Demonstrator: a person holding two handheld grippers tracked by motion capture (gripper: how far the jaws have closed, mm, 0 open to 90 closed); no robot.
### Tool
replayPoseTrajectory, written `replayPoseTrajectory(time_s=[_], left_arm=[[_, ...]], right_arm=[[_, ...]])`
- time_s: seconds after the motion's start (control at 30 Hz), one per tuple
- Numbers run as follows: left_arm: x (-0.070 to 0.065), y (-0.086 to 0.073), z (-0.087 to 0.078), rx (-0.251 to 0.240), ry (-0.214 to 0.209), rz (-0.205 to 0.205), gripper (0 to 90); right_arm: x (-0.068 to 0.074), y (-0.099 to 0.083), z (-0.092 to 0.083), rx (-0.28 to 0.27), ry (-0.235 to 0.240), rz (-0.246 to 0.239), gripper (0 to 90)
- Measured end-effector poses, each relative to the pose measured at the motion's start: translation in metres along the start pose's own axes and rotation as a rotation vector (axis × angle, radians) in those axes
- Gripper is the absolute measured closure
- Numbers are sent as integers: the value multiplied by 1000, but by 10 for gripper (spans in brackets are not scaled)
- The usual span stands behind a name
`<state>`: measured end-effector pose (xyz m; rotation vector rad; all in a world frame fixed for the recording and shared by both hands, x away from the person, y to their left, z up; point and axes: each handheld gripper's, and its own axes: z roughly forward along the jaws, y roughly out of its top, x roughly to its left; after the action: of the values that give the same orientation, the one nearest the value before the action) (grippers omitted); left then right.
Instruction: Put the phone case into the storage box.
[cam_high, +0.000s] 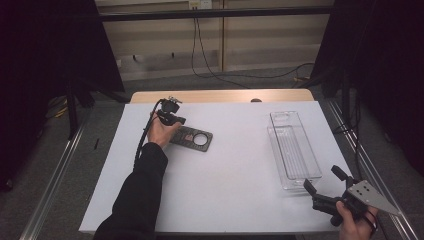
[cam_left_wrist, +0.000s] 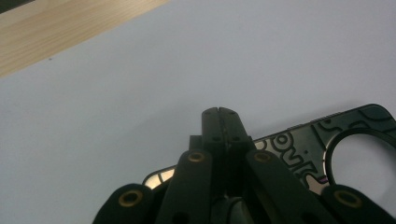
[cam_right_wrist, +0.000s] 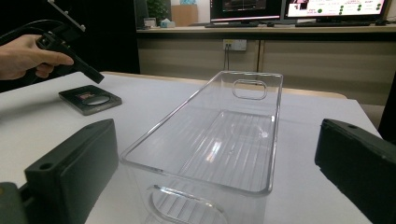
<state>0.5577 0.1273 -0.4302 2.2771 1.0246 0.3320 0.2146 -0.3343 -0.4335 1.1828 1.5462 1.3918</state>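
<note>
1. The white table top spreads under the fingers of the left gripper.
2. A wooden strip lies well beyond them.
3. Monitors stand far beyond the fingers of the right gripper.

Flat dark rectangular plate (1 round hole) lies on white table.

Black package half hidden behind jaws.
</note>
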Motion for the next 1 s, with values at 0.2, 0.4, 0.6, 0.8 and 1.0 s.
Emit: replayPoseTrajectory(time_s=[0.2, 0.4, 0.6, 0.8, 1.0], left_arm=[[3, -3, 8, 16, 23, -20, 900], [2, -2, 10, 31, 23, -7, 900], [6, -4, 8, 26, 36, -14, 900], [7, -5, 7, 33, 45, 13, 900], [8, -6, 7, 27, 34, 4, 900]], right_arm=[[0, 0, 0, 0, 1, 1, 0], [0, 0, 0, 1, 2, 1, 0], [0, 0, 0, 1, 2, 2, 0], [0, 0, -1, 2, -1, 2, 0], [0, 0, -1, 2, 0, 3, 0]])
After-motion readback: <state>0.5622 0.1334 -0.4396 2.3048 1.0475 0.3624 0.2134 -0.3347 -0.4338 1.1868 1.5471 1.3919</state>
